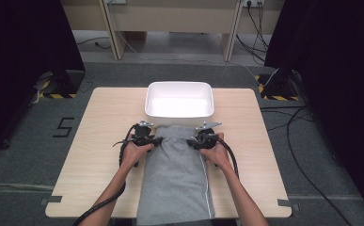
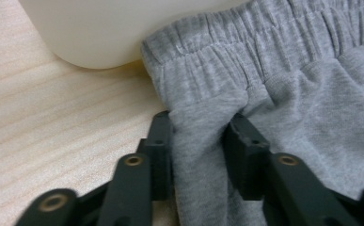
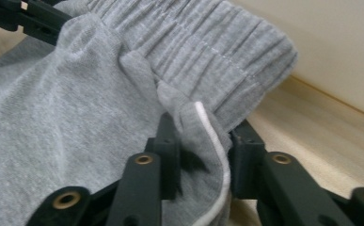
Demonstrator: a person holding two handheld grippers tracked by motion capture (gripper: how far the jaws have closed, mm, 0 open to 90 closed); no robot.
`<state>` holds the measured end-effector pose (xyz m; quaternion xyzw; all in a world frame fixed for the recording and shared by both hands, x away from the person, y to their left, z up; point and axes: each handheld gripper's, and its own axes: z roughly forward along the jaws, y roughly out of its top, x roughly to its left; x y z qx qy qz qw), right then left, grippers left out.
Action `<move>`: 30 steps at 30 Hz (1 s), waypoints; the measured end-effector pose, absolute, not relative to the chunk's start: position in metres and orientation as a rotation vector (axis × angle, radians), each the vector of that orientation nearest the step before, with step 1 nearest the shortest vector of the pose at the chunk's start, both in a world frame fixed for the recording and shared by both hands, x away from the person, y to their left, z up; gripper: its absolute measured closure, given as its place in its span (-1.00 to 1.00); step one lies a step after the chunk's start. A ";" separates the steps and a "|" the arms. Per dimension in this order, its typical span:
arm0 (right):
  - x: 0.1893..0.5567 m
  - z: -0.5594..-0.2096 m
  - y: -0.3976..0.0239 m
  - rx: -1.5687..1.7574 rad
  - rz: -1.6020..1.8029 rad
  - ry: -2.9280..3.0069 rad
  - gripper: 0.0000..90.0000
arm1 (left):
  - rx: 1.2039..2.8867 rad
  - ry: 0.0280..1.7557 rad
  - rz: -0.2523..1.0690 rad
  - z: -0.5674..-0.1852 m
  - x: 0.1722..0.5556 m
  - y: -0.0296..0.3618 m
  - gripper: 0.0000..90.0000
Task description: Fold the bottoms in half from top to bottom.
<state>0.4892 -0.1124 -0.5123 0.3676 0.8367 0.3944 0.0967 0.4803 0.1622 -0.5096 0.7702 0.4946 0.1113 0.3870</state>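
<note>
Both grippers are pinching the grey elastic-waisted cotton trousers lying flat on the pale wooden table: left gripper and right gripper at the waistband corners, just beside the white rectangular plastic tub.

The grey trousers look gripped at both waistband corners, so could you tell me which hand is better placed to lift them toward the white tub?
Neither clearly: the left gripper and right gripper each pinch a fold of the grey trousers beside the white tub. A joint lift seems best.
</note>
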 end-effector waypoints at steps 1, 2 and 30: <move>0.489 -0.512 -0.112 1.094 1.171 2.479 0.65 | 1.958 1.258 0.281 -0.510 0.480 0.163 0.53; 0.489 -0.512 -0.112 1.101 1.174 2.480 0.68 | 1.954 1.258 0.278 -0.510 0.480 0.164 0.57; 0.474 -0.443 -0.126 0.939 1.400 2.386 0.80 | 1.909 1.051 0.375 -0.440 0.460 0.174 0.92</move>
